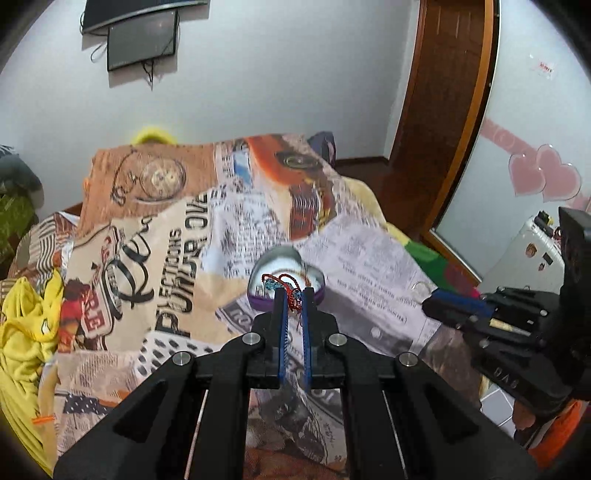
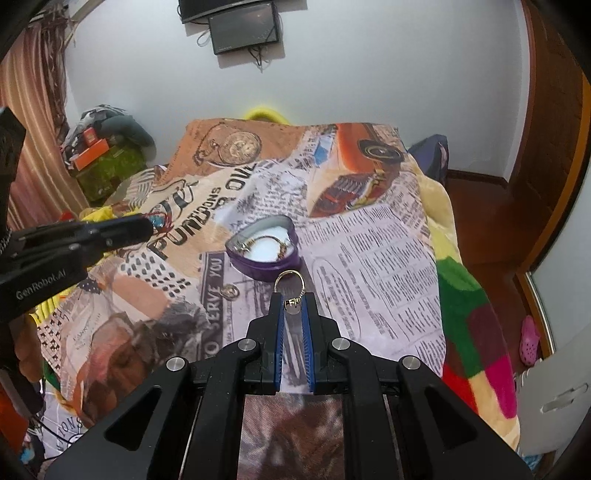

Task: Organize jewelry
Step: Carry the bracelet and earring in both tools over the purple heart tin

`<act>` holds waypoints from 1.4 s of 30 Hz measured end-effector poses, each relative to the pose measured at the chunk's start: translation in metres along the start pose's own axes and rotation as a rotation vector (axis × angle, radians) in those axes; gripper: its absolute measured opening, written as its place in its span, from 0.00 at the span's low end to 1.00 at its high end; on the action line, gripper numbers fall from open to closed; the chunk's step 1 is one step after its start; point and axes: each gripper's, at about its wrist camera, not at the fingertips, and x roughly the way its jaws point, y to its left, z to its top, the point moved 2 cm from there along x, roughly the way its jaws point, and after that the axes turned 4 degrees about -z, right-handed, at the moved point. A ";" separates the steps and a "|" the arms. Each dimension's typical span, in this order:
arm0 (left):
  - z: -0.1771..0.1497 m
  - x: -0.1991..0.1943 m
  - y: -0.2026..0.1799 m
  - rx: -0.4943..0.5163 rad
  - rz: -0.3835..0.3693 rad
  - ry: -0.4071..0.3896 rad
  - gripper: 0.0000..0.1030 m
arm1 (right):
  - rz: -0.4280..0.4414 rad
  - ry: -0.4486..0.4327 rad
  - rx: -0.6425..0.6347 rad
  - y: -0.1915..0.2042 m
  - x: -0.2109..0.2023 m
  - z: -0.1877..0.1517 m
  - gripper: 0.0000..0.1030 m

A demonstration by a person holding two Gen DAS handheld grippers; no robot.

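A purple heart-shaped jewelry box with a white lining lies open on the printed bedspread; it also shows in the left wrist view. My left gripper is shut on a red and blue beaded bracelet, held just in front of the box. From the right wrist view the left gripper is left of the box. My right gripper is shut on a gold ring-shaped piece just in front of the box. A gold chain lies inside the box. A small gold ring lies on the spread.
The bedspread covers a bed with a bright blanket hanging off its right side. Yellow cloth lies at the left. A wooden door and wall screens are behind.
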 end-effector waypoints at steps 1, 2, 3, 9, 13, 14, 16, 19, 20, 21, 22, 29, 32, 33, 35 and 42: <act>0.003 -0.001 0.001 -0.001 -0.004 -0.007 0.05 | 0.002 -0.005 -0.003 0.002 0.000 0.002 0.08; 0.005 -0.001 0.001 -0.002 -0.007 -0.014 0.05 | 0.003 -0.010 -0.007 0.003 0.002 0.005 0.08; 0.008 -0.001 0.002 0.001 -0.008 -0.021 0.05 | 0.004 -0.013 -0.010 0.005 0.002 0.007 0.08; 0.018 0.004 0.005 0.020 -0.020 -0.060 0.05 | 0.010 -0.033 -0.022 0.012 0.010 0.021 0.08; 0.025 0.014 0.010 0.016 -0.026 -0.066 0.05 | -0.001 -0.048 -0.030 0.015 0.021 0.031 0.08; 0.026 0.017 0.012 0.013 -0.028 -0.066 0.05 | -0.002 -0.050 -0.031 0.015 0.023 0.033 0.08; 0.030 0.024 0.015 0.007 -0.031 -0.064 0.05 | 0.002 -0.054 -0.032 0.015 0.029 0.038 0.08; 0.033 0.034 0.019 0.003 -0.035 -0.062 0.05 | 0.003 -0.055 -0.036 0.016 0.038 0.044 0.08; 0.035 0.038 0.021 0.003 -0.036 -0.061 0.05 | 0.005 -0.054 -0.036 0.016 0.041 0.045 0.08; 0.036 0.041 0.022 0.004 -0.036 -0.062 0.05 | 0.010 -0.053 -0.036 0.016 0.044 0.047 0.08; 0.037 0.044 0.023 0.003 -0.037 -0.062 0.05 | 0.013 -0.053 -0.036 0.016 0.047 0.049 0.08; 0.045 0.072 0.034 -0.011 -0.087 -0.036 0.05 | 0.023 -0.028 -0.064 0.021 0.074 0.055 0.08; 0.046 0.086 0.039 -0.012 -0.107 -0.013 0.05 | 0.019 0.009 -0.075 0.021 0.089 0.051 0.08; 0.045 0.092 0.041 -0.015 -0.118 -0.002 0.05 | 0.016 0.021 -0.079 0.021 0.094 0.049 0.08; 0.043 0.103 0.045 -0.028 -0.142 0.023 0.05 | 0.020 0.043 -0.085 0.020 0.101 0.047 0.08; 0.033 0.132 0.052 -0.052 -0.180 0.101 0.05 | 0.052 0.098 -0.078 0.022 0.118 0.043 0.08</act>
